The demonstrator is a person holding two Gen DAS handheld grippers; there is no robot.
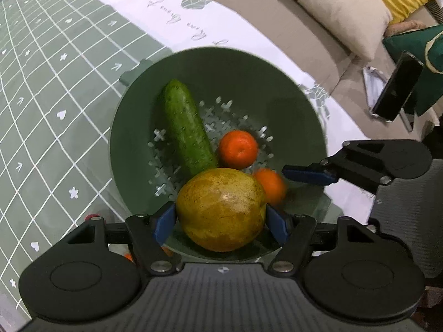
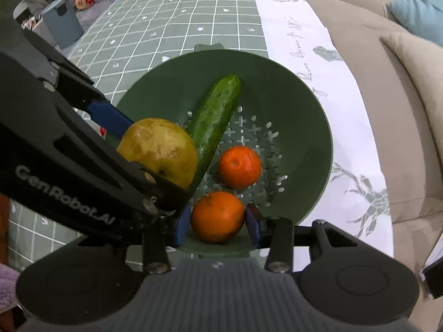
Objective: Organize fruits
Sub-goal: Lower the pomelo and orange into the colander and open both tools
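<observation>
Yellow-green pear (image 1: 221, 210) clamped between left gripper (image 1: 221, 222) pads, over the 6 o'clock rim of the green colander (image 1: 277, 83). Held orange (image 2: 217, 217) pinched in right gripper (image 2: 217, 225), at 6 o'clock in the bowl. Cucumber (image 1: 185, 127) and second orange (image 1: 238, 149) lying inside, on green grid tablecloth (image 1: 55, 96).

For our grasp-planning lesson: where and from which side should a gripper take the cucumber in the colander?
Grip the cucumber at its raised far half, from above, jaws across its width. It leans up the colander wall; its lower end sits wedged by the pear.
</observation>
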